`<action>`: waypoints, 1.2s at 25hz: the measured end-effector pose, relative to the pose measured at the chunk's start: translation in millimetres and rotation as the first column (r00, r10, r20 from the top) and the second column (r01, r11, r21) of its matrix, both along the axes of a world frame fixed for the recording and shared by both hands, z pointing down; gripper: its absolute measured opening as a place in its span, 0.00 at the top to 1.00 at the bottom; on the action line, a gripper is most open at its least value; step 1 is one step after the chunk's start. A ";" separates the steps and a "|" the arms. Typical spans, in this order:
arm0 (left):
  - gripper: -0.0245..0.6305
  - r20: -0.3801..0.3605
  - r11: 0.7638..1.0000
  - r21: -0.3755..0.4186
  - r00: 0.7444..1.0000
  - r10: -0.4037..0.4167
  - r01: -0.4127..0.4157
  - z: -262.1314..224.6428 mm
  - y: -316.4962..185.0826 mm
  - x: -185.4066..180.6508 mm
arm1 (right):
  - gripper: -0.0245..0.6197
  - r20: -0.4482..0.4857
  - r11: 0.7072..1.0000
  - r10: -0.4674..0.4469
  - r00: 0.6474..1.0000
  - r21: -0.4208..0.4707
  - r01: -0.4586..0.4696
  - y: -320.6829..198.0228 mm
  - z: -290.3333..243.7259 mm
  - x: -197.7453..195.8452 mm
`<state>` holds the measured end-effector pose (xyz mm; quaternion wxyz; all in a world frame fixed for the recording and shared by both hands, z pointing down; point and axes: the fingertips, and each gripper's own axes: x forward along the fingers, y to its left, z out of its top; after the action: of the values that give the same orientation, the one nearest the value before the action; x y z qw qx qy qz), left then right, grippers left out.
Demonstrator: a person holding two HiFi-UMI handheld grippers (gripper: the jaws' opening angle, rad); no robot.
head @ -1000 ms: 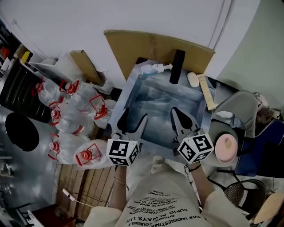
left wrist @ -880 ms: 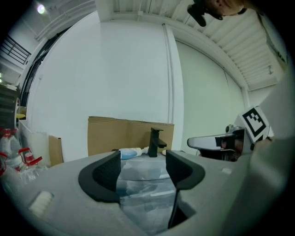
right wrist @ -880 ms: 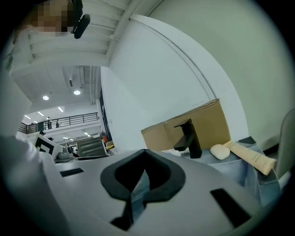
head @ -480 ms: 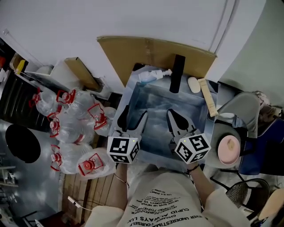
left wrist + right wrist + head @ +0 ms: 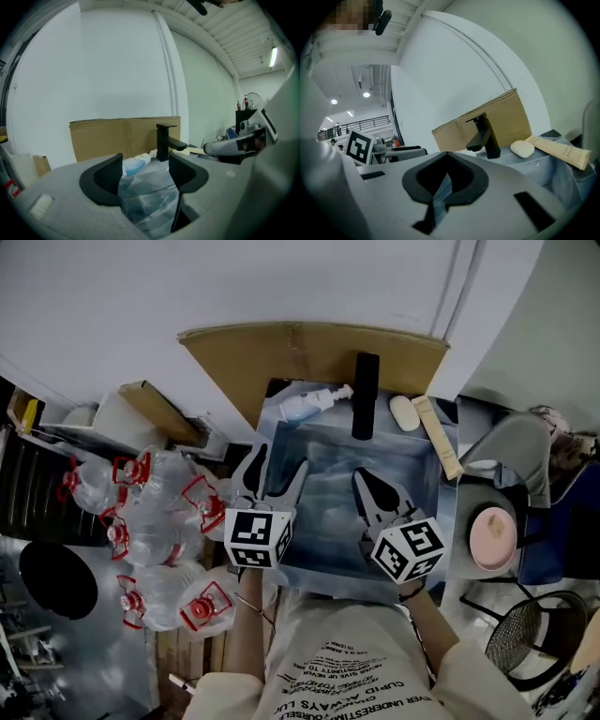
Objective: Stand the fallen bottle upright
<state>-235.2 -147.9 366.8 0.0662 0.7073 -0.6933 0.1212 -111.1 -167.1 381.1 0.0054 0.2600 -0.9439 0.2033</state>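
The white pump bottle with blue liquid [image 5: 305, 406] lies on its side just left of the black upright faucet [image 5: 364, 395], nozzle towards it, on the back rim of the plastic-lined grey sink [image 5: 328, 446]. The left claw [image 5: 279, 463] hovers in front of the faucet and leftward, jaws wide apart, nothing between them. The right claw [image 5: 364, 482], directly in front of the faucet, is pinched together and empty. An oval cream soap bar [image 5: 404, 412] rests just right of the faucet.

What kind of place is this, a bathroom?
Probably a mock washstand in a workshop hall, not a real bathroom: the sink with its black tap and soap backs onto bare cardboard, and big water jugs are heaped beside it.
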 end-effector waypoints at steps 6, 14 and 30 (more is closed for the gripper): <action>0.50 0.039 0.990 -0.057 0.991 0.129 -0.126 9.3 -34.1 -7.9 | 0.95 -0.015 0.994 0.103 0.995 -0.024 -0.103 -8.6 6.5 -9.3; 0.48 0.113 0.947 -0.149 0.947 0.301 -0.284 24.2 -77.0 -26.1 | 0.95 -0.033 0.975 0.215 0.976 -0.041 -0.217 -12.1 18.5 -27.7; 0.43 0.217 0.719 -0.447 0.716 0.664 -0.532 69.8 -157.9 -7.5 | 0.95 -0.052 0.944 0.321 0.946 -0.066 -0.324 -14.0 52.9 -40.2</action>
<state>-242.7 -305.8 436.6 0.0192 0.8367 -0.3878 0.3863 -151.3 -181.1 434.0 0.0009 0.4146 -0.8803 0.2307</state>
